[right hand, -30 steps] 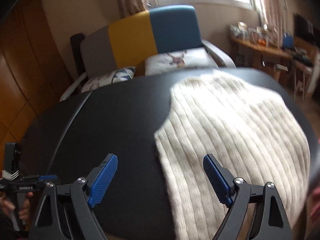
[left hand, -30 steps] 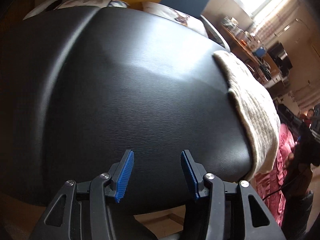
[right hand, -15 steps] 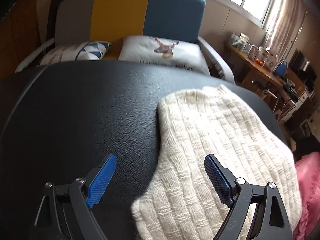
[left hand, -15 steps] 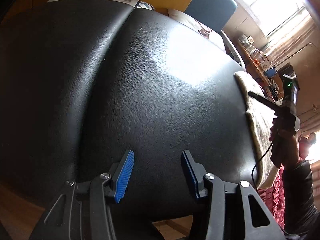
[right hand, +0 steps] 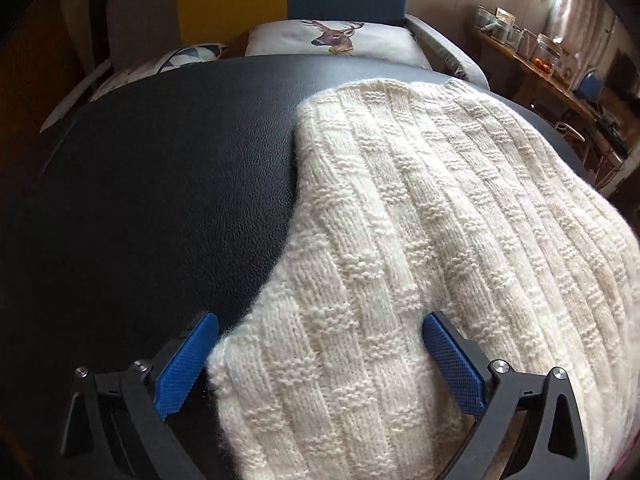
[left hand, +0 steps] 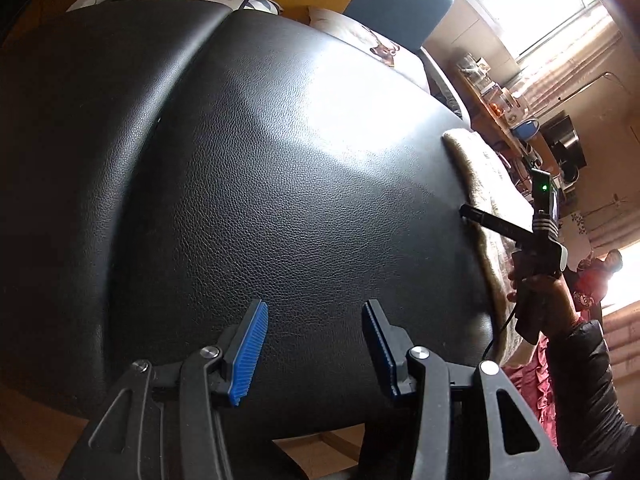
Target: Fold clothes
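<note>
Cream knitted sweater lies flat on the right part of a black leather-textured table; its near left corner reaches the table's front edge. In the left wrist view the sweater shows only as a thin strip along the table's right edge.

Right gripper: jaws wide apart, blue pads on either side of the sweater's near corner, nothing pinched. Whether the pads touch the knit cannot be told. From the left wrist view the right gripper sits at the sweater's edge, held by a hand in a dark sleeve.

Left gripper: jaws apart, empty, over bare table near the front edge, well apart from the sweater.

Behind the table: a deer-print cushion on a sofa.
</note>
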`<state>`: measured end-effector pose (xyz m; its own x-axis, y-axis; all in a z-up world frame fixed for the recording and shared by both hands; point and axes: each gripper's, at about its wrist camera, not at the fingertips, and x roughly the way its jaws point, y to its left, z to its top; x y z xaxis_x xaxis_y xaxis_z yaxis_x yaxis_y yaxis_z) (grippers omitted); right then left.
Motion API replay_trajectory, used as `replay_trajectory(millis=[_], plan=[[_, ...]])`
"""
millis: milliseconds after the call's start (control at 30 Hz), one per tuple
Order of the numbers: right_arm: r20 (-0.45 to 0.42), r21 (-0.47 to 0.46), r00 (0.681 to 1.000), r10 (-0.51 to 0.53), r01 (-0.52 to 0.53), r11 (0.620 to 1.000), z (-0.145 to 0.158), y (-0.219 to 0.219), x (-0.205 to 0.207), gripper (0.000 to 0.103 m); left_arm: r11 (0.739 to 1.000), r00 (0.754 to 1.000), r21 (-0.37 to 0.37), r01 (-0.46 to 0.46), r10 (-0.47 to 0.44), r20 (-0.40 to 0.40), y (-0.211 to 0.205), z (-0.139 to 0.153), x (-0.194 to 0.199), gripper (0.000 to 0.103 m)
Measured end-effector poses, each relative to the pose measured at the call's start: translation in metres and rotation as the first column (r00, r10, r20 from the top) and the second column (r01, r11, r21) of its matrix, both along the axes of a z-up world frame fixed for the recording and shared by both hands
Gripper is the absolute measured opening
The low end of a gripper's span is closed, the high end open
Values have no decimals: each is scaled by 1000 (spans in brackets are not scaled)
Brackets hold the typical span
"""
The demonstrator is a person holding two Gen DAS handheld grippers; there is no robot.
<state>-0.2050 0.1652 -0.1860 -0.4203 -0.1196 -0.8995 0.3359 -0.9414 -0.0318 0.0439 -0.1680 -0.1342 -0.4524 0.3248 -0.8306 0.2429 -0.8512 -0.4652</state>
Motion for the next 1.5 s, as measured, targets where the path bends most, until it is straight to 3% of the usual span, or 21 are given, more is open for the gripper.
replay_trajectory(millis=[167, 267, 333, 367, 467, 500, 567, 600, 633, 700, 733, 967, 1100, 1133, 1233, 1500], plan=[[2, -21, 1000, -22, 22, 1000, 6, -3, 2, 98, 1000, 1000, 1, 7, -7, -19, 8, 7, -5, 49], [-48, 1, 999, 5, -5, 1000, 11, -9, 10, 75, 1000, 1000, 5, 2, -2, -5, 9, 5, -3, 49], [-68, 8, 998, 11, -11, 1000, 17, -12, 11, 42, 1000, 1000, 19, 0, 0, 4, 10, 4, -7, 49], [-60, -16, 998, 4, -5, 1000, 21, -11, 8, 34, 1000, 1000, 26, -1, 1, 6, 12, 3, -9, 49], [-31, -105, 999, -23, 20, 994, 36, -5, -2, 28, 999, 1000, 52, -2, 2, 3, 17, 2, -14, 49], [-16, -146, 999, -36, 33, 989, 42, -1, -5, 28, 997, 1000, 73, -4, 4, -6, 18, 4, -18, 49], [25, -314, 997, -72, 76, 946, 49, 18, -1, 32, 994, 1000, 111, 22, -19, -23, 24, 8, -29, 49], [48, -394, 995, -87, 99, 914, 52, 28, 1, 41, 991, 999, 130, 40, -36, -32, 27, 10, -36, 49], [62, -464, 993, -102, 120, 878, 58, 40, 7, 59, 987, 998, 148, 61, -55, -41, 33, 13, -43, 49], [54, -518, 992, -114, 125, 846, 69, 56, 24, 77, 978, 993, 177, 110, -101, -59, 46, 20, -61, 49], [42, -533, 993, -113, 118, 838, 74, 65, 35, 78, 973, 989, 185, 137, -126, -71, 54, 23, -71, 49], [2, -473, 992, -127, 113, 874, 77, 122, 115, 86, 934, 951, 195, 300, -276, -140, 143, 41, -134, 49], [-38, -460, 973, -228, 185, 868, 76, 159, 130, 86, 926, 946, 191, 325, -316, -76, 181, 30, -163, 47], [-60, -459, 963, -261, 206, 864, 80, 169, 135, 86, 929, 949, 195, 315, -309, -62, 184, 25, -166, 45], [-47, -538, 941, -334, 258, 802, 88, 204, 139, 92, 936, 958, 206, 285, -287, -21, 190, 12, -178, 45], [-19, -543, 890, -455, 373, 752, 75, 246, 141, 94, 952, 970, 222, 209, -232, 79, 203, -19, -203, 45]])
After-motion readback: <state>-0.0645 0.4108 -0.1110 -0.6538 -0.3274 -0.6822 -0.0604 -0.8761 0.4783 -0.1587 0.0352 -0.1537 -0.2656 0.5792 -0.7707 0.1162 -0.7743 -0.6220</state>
